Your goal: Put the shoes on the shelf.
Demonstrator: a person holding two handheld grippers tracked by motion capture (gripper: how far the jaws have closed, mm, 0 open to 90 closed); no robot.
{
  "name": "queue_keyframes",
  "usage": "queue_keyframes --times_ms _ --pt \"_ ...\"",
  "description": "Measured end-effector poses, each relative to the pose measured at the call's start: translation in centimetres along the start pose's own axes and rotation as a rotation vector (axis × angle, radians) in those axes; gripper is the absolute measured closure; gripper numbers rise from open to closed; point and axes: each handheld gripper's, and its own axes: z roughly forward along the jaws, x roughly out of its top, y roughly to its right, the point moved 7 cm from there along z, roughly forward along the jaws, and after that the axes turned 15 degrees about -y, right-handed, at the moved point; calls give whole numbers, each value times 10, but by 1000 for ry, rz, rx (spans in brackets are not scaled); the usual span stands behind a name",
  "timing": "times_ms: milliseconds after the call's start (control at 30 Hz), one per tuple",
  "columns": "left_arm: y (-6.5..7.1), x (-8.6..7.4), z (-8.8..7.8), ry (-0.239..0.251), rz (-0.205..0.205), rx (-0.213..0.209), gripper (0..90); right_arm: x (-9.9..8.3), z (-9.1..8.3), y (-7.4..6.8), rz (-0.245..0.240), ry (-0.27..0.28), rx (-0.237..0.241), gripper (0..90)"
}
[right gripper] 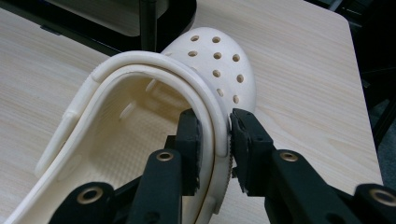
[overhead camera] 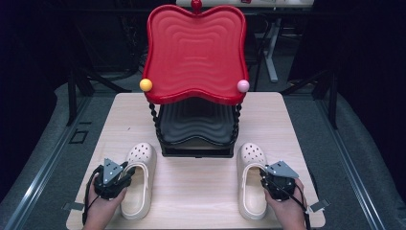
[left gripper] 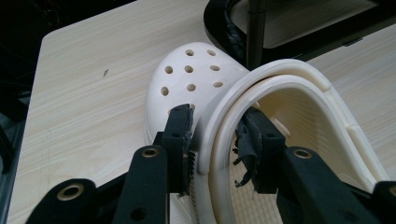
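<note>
High view: two cream clogs lie on the desk (overhead camera: 196,191), toes pointing toward the far edge, heels toward the near edge. left clog (overhead camera: 138,179) sits near the near-left corner, right clog (overhead camera: 252,179) near the near-right corner, well apart. Between them, further back, stands a two-tier rack: red tray (overhead camera: 194,52) on top, black tray (overhead camera: 196,125) below. Yellow ball (overhead camera: 146,85) and pink ball (overhead camera: 243,86) cap the red tray's front corners. left claw (overhead camera: 125,173) is at the left clog's outer side, right claw (overhead camera: 263,173) at the right clog's outer side. Left gripper view: left claw (left gripper: 215,140) is clamped across the left clog's (left gripper: 196,79) side wall and folded strap, one jaw outside, one inside. Right gripper view: right claw (right gripper: 215,140) is clamped on the right clog's (right gripper: 219,60) side wall and strap the same way.
</note>
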Motion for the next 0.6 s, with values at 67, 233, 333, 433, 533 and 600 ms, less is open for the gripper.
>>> queue_keyframes --times_ms 67,233,333,433,533,600 --pt "0 0 0 4 6 0 668 0 -1 0 -2 2 -8 739" --pt "-1 0 0 9 18 1 679 -1 -2 0 2 4 1 741" --pt "-1 -1 -1 7 55 11 697 -1 -3 -1 1 8 -5 741" --pt "-3 -1 -3 5 71 16 718 -1 -7 -2 0 13 -7 743" --pt "-5 -3 -4 6 56 3 748 -1 -11 -2 10 21 -7 744" --pt "-7 -3 -5 7 51 1 748 -1 -11 -2 11 23 -8 744"
